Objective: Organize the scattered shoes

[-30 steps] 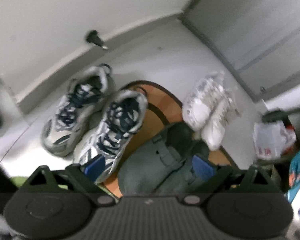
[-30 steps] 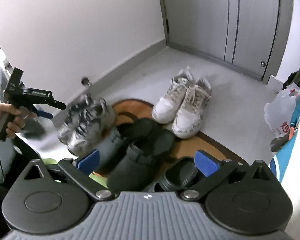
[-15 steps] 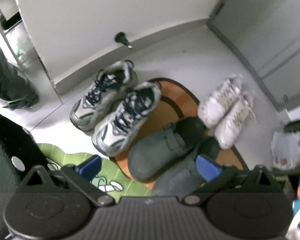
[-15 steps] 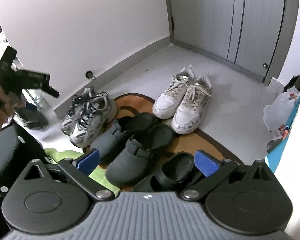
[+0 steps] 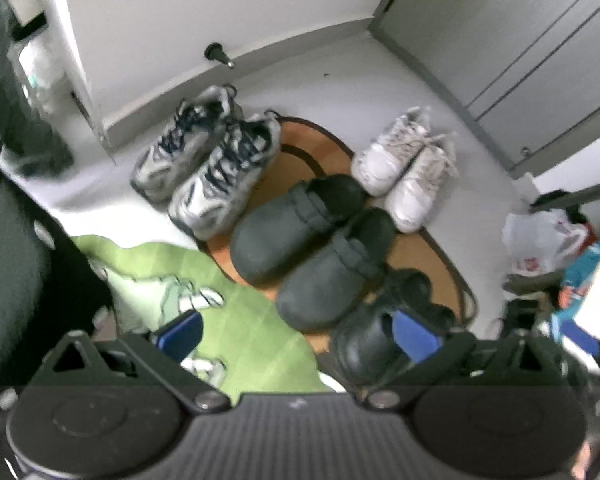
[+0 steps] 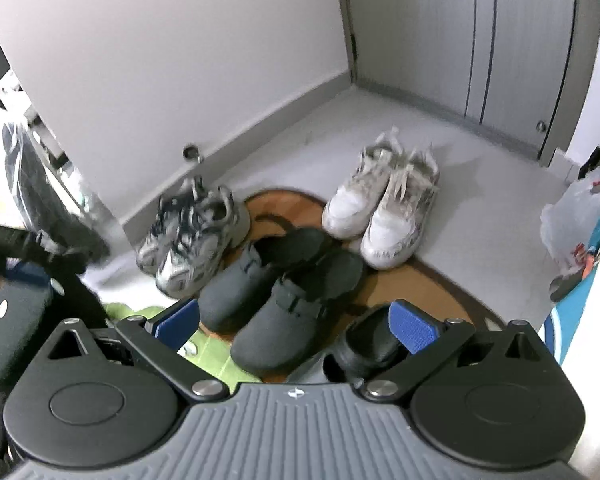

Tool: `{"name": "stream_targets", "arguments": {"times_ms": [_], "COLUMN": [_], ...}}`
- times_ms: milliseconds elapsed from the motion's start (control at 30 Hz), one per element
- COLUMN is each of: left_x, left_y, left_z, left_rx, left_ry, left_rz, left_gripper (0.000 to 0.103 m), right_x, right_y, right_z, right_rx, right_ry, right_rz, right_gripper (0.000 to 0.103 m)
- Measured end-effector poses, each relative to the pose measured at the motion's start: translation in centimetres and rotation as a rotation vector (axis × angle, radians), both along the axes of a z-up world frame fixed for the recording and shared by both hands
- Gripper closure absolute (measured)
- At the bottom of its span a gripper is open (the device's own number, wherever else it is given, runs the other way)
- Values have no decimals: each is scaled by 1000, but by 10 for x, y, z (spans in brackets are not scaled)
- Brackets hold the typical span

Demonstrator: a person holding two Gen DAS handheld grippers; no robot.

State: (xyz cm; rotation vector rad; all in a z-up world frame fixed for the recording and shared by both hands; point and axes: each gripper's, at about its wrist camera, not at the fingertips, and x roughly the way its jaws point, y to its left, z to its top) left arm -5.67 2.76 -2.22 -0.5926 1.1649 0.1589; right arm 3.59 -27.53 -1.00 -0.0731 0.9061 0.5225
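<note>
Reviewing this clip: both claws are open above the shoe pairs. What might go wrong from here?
1. The black slip-ons sit partly under the right claw and are half hidden in both views, so a grab at them could miss or catch only one.
2. The dark clogs lie touching each other and close to the grey sneakers; a claw closing on one could nudge its neighbour out of line.
3. The left wrist view is blurred, so aiming the left claw now seems unreliable.
</note>
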Motion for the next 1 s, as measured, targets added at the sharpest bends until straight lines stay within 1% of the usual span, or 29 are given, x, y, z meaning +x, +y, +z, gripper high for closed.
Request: {"name": "stream_targets", "arguments": {"times_ms": [67,133,167,233,333,400,500,600,700,800,867,1000], "left_x": [-18,-33,-43,-55,-73,-85,-91,-96,-95,-93,-93,-89], "left_y": [-4,-6,-6,-4,2,6,10,21,24,24,23,22], "left_z": [3,9,14,21,32,35,38,46,47,41,32,20], "left_rx": [-41,-22,-3,12,24,24,45,60,98,139,139,113], "left_ry": [-28,-74,-111,-140,-168,-176,-164,-199,-234,-247,-233,-199], "left_rz": [-10,-25,-30,-26,-7,3,-26,-12,-19,-35,-40,-48], "left_gripper": [1,1,1,1,1,1,1,0,0,0,0,0], "right_x": [-1,-2,-4,-7,-23,-48,-81,-103,-109,-108,-105,-98], "right_y": [-1,1,3,8,19,27,28,31,32,36,39,45], "right_z": [4,3,2,-1,-11,-14,-4,6,12,12,10,1], "right_rx": [15,43,43,34,-37,-122,-104,-41,3,-6,-5,10], "right_ry": [-1,29,39,41,24,-17,-10,12,24,4,10,25], "right_rz": [-25,-38,-51,-86,-163,-205,-237,-231,-241,-253,-256,-240], "right_gripper": [0,0,0,0,0,0,0,0,0,0,0,0]}}
